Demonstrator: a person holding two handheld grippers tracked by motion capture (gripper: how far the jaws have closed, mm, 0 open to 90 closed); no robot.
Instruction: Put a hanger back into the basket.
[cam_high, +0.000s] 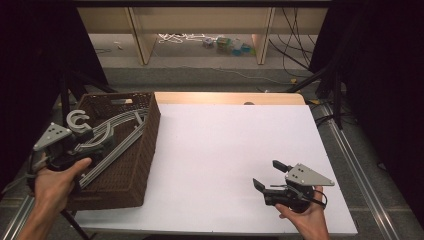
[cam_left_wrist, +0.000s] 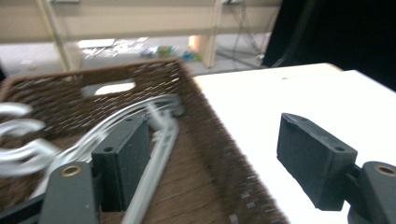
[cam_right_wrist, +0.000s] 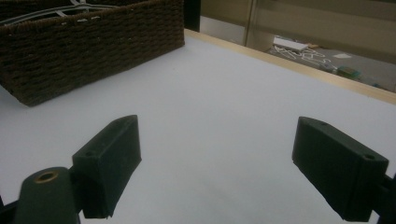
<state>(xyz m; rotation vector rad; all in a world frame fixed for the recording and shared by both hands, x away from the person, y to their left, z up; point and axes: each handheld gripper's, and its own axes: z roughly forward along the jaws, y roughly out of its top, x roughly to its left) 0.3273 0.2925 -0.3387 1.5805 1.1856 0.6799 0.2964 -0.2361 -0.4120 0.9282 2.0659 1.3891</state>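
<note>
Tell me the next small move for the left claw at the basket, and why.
Probably lower the left claw onto the grey hangers and close. Its jaws stand open with nothing between them, above the hangers stacked in the wicker basket; the right claw waits open over the bare white table.

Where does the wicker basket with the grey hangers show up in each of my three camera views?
High view: the wicker basket sits at left on the table's left edge, grey hangers inside.
Left gripper view: it takes up the left and centre, hangers lying in it.
Right gripper view: top left, side wall toward the camera.
Shared landmark: the white tabletop along the basket's side.
</note>
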